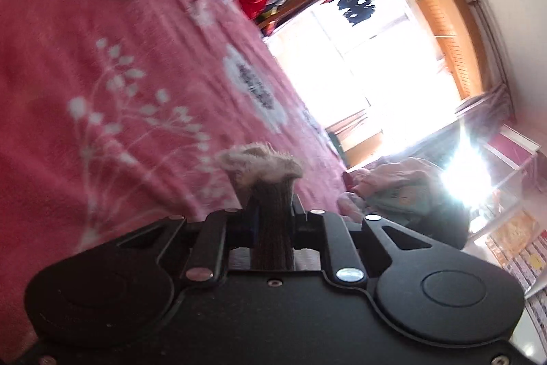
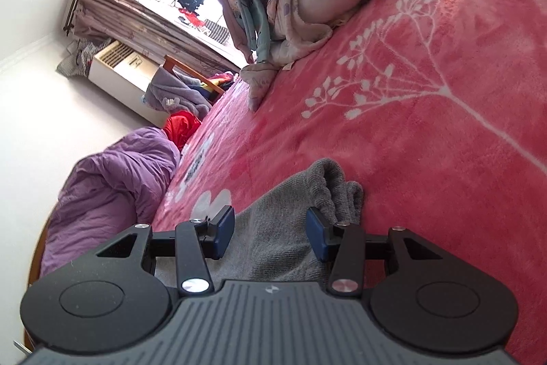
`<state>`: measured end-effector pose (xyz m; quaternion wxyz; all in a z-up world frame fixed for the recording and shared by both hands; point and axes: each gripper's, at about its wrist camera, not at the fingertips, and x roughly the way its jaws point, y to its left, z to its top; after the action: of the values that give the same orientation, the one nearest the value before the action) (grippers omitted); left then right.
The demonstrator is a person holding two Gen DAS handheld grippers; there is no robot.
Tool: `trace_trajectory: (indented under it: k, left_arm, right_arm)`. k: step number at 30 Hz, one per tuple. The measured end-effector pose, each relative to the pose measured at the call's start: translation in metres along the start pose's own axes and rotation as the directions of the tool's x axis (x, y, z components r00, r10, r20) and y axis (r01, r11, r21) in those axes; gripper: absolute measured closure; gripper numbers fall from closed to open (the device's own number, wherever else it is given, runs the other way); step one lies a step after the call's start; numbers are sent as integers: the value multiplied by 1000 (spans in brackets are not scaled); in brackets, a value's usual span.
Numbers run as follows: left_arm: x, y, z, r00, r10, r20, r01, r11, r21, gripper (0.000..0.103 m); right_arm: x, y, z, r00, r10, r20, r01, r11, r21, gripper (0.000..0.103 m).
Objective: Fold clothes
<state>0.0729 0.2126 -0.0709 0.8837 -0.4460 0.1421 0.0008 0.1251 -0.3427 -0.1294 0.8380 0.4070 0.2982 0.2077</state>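
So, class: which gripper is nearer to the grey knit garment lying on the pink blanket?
Right. The right gripper hangs open directly over the grey knit garment; the left gripper is shut on a brown fleece-lined piece, with no grey garment in its view.

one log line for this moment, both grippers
left gripper: shut on brown knit garment | right gripper: open over grey garment | surface: pink blanket
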Motion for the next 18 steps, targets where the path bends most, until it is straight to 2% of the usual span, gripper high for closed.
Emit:
trace_trajectory:
  k: [2, 4, 6, 8, 10, 12, 15, 18]
  left_arm:
    - [-8, -40, -6, 999, -52, 9, 50, 991, 127, 90]
    - [-12, -80, -17, 996, -90, 2, 87, 964, 250, 90]
    - [-13, -118, -35, 994, -112, -13, 109, 919, 378, 90]
    - [-9, -149, -61, 991, -123, -43, 128, 857, 499, 90]
    - [-3, -172, -92, 987, -131, -91, 160, 788, 595, 90]
    - [4, -194, -123, 981, -132, -140, 193, 707, 680, 90]
    - [13, -217, -173, 968, -117, -222, 248, 572, 782, 90]
    - [24, -219, -219, 962, -78, -263, 271, 417, 868, 90]
  right_arm:
    - [-2, -4, 1, 1000, 15, 4, -15, 999, 30, 56]
    - [-5, -7, 3, 1000, 30, 8, -31, 998, 57, 56]
    - [-9, -10, 4, 999, 45, 13, -46, 995, 84, 56]
    - [-12, -13, 6, 998, 60, 17, -62, 992, 112, 56]
    - [-15, -16, 7, 997, 75, 23, -77, 987, 139, 55]
    - [-19, -20, 9, 996, 89, 28, -93, 982, 165, 54]
    - [-24, -24, 11, 993, 111, 38, -116, 972, 205, 51]
    - [-29, -29, 14, 990, 131, 48, -139, 960, 245, 49]
